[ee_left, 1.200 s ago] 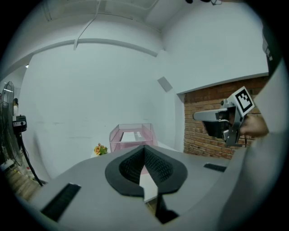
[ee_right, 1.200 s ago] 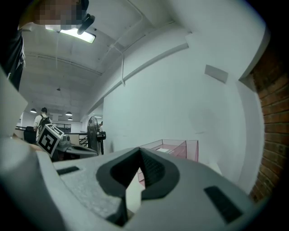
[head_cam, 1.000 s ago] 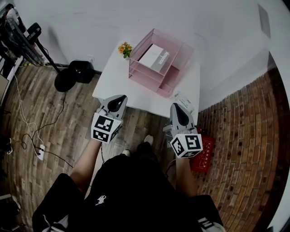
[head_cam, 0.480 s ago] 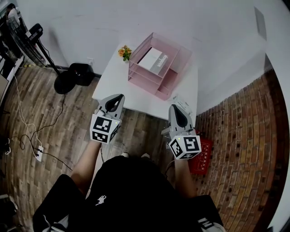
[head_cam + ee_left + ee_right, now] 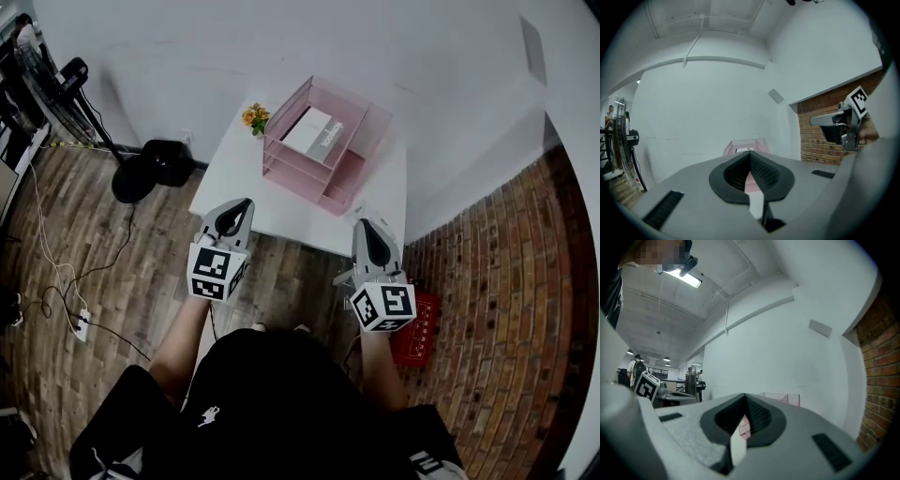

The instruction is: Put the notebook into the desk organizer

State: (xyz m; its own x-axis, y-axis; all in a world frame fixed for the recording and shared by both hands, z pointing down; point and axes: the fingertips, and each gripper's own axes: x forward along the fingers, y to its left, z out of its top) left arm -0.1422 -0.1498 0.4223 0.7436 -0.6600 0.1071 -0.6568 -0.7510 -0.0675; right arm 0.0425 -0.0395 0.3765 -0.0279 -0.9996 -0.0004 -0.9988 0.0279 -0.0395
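Note:
The pink desk organizer (image 5: 349, 171) stands at the back of the white table (image 5: 239, 183), against the wall. A white and grey notebook (image 5: 315, 133) lies flat in its top tray. My left gripper (image 5: 243, 205) hovers over the table's front edge, shut with nothing in it. My right gripper (image 5: 367, 227) hangs by the table's front right corner, also shut and empty. In the left gripper view the pads of the left gripper (image 5: 750, 155) meet, with the organizer (image 5: 740, 144) far beyond. The right gripper (image 5: 743, 400) shows the same in the right gripper view, with the organizer (image 5: 780, 398) past it.
A small pot of orange flowers (image 5: 254, 118) sits on the table's back left corner. A black stand base (image 5: 141, 171) and cables (image 5: 56, 281) are on the wood floor at left. A red crate (image 5: 420, 323) stands on the brick floor at right.
The table and organizer have slid a little up and away in the head view. Both grippers have drawn slightly back from the table edge and stay shut.

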